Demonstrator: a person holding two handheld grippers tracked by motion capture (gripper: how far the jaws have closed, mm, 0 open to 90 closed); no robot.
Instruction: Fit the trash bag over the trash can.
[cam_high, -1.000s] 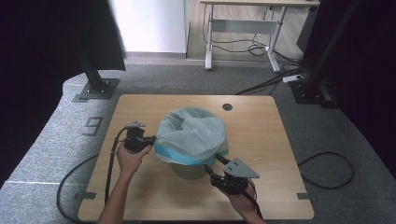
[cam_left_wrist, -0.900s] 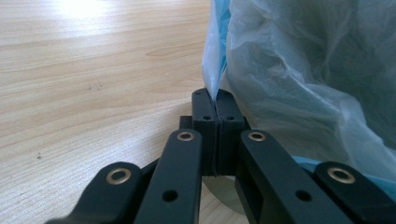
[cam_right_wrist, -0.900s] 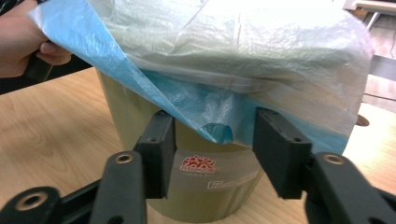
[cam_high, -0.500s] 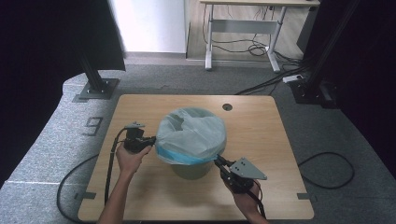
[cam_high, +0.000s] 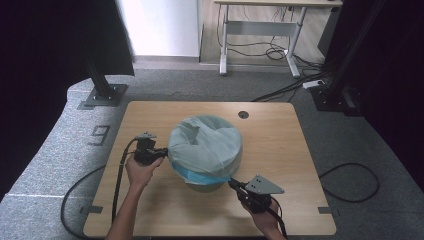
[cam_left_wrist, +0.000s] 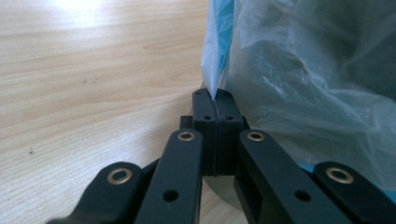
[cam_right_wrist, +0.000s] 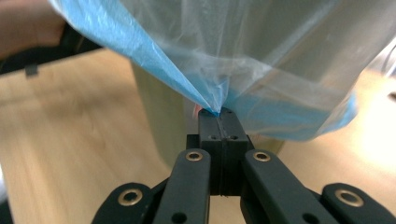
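We see a translucent bin bag (cam_high: 205, 145), blue along its lower hem, draped over a small greyish-green waste bin (cam_high: 206, 186) that stands near the middle of the wooden table (cam_high: 300, 165). The bag's mouth opens upward over the bin's rim, and its loose edge hangs down around the outside of the bin wall.

On the bin's left side, the left gripper (cam_high: 164, 152) is clenched on the bag: in the left gripper view its jaws are pressed together with a thin fold of the plastic (cam_left_wrist: 212, 79) caught between the tips. At the bin's front right, the right gripper (cam_high: 232, 184) has just been closing its jaws, and in the right gripper view we find them pinched tight on a gathered point of the blue hem (cam_right_wrist: 212, 108), with the film stretching up and away from the tips. The bin wall (cam_right_wrist: 159, 116) stands just behind that pinch.

A hand (cam_high: 141, 171) holds each gripper from the near edge of the table, cables trailing back.
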